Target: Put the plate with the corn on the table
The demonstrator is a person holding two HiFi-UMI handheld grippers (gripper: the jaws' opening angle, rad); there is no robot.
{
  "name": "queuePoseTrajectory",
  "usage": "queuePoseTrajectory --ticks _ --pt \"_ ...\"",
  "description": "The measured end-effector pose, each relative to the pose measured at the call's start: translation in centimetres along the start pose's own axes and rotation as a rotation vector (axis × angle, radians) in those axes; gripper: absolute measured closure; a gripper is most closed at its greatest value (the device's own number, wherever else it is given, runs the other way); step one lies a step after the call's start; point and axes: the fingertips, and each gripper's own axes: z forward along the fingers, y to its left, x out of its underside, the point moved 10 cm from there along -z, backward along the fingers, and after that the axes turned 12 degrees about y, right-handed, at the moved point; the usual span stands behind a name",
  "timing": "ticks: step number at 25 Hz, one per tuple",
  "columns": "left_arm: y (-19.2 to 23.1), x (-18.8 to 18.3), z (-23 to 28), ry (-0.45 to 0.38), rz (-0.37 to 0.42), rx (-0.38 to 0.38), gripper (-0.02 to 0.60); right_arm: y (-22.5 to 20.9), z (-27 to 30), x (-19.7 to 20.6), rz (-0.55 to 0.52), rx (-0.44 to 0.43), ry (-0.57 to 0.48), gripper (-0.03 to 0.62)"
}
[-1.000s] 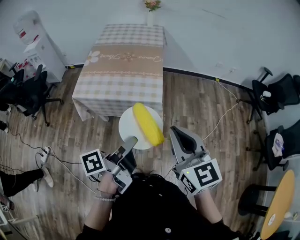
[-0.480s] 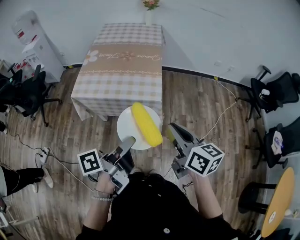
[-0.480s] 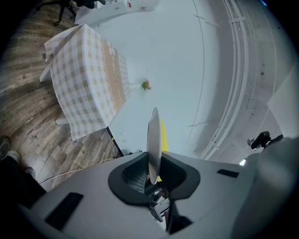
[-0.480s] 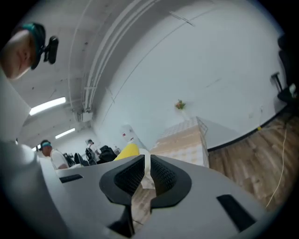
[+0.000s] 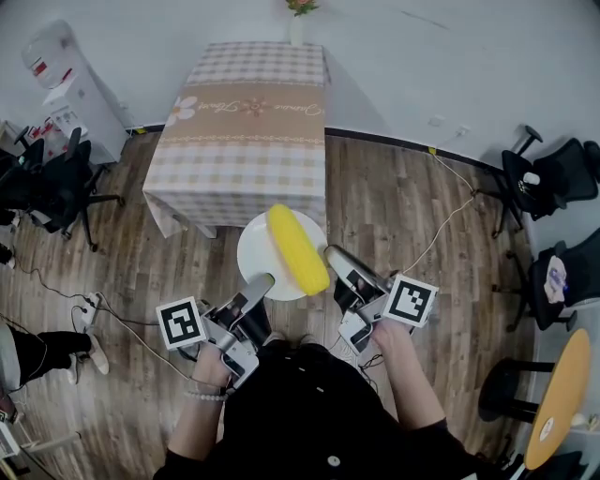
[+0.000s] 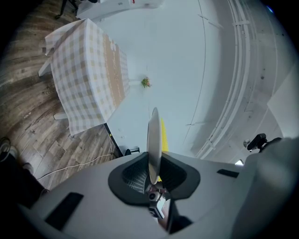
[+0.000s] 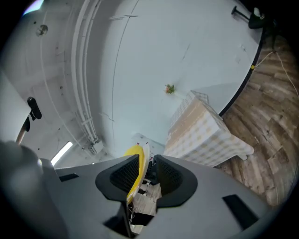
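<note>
A white plate with a yellow corn cob hangs in the air over the wooden floor, short of the checked-cloth table. My left gripper is shut on the plate's near rim; in the left gripper view the plate stands edge-on between the pads, with the corn behind it. My right gripper sits at the plate's right edge. In the right gripper view the plate rim and the corn's end lie by one pad, a gap showing to the other.
A vase of flowers stands at the table's far edge. Black office chairs are on the left, more chairs on the right. A water dispenser is at the back left. Cables and a power strip lie on the floor. A round wooden table shows at the bottom right.
My right gripper has swung in leftward and turned, bringing its jaws to the plate's right edge. The left gripper and the plate have hardly moved.
</note>
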Motion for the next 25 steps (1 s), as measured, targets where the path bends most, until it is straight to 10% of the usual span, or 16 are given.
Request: queuePoseTrajectory --ticks 25 --pt "1.0 -1.1 -2.0 0.092 0.004 0.001 0.528 0.7 1.9 3.9 0.06 0.014 -0.097 0.525"
